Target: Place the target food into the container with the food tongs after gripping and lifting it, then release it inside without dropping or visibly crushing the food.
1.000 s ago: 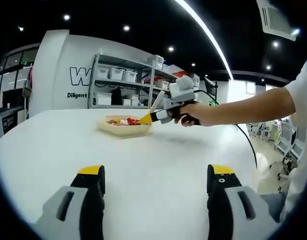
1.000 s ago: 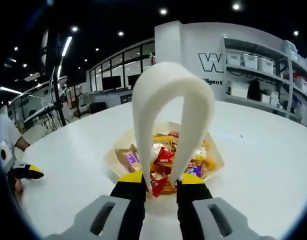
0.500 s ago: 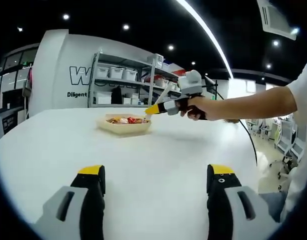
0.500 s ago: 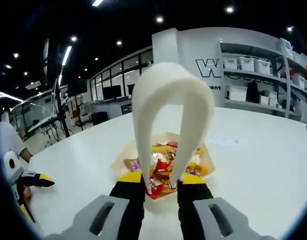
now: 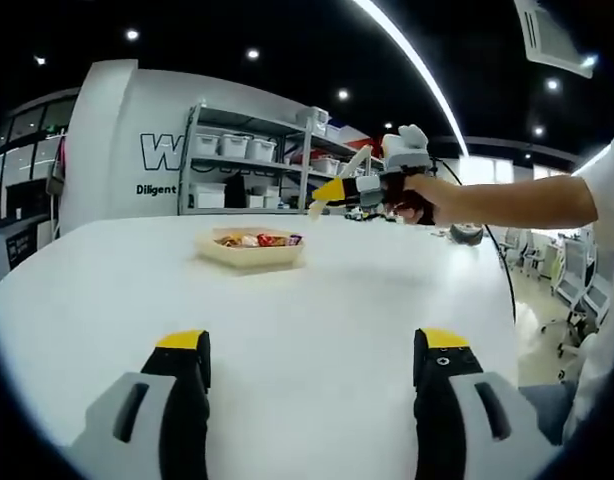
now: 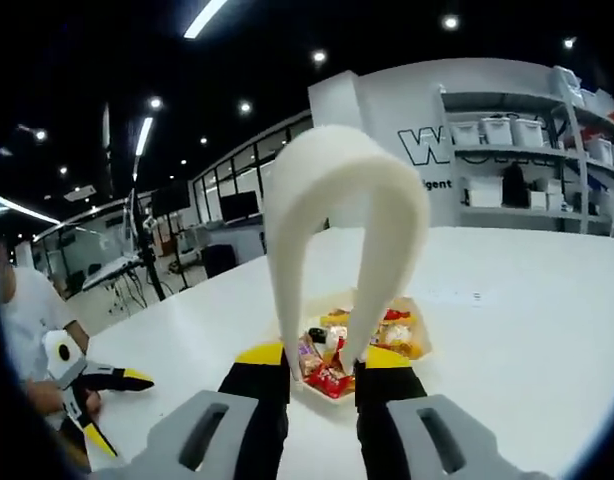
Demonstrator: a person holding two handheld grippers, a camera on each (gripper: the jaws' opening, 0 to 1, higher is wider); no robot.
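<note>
The right gripper (image 6: 322,372), jaws clamped on the white tongs (image 6: 345,215), has risen above the tray (image 5: 249,252); left gripper (image 5: 309,372) jaws apart over the counter (image 5: 317,300)

both views toward shared tray (image 5: 249,250)

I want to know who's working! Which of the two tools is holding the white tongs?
The right tool, raised above the tray, has the white tongs clamped between its jaws. The left tool hangs open and holds nothing.

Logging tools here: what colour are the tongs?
White tongs, clearest in the right gripper view.
</note>
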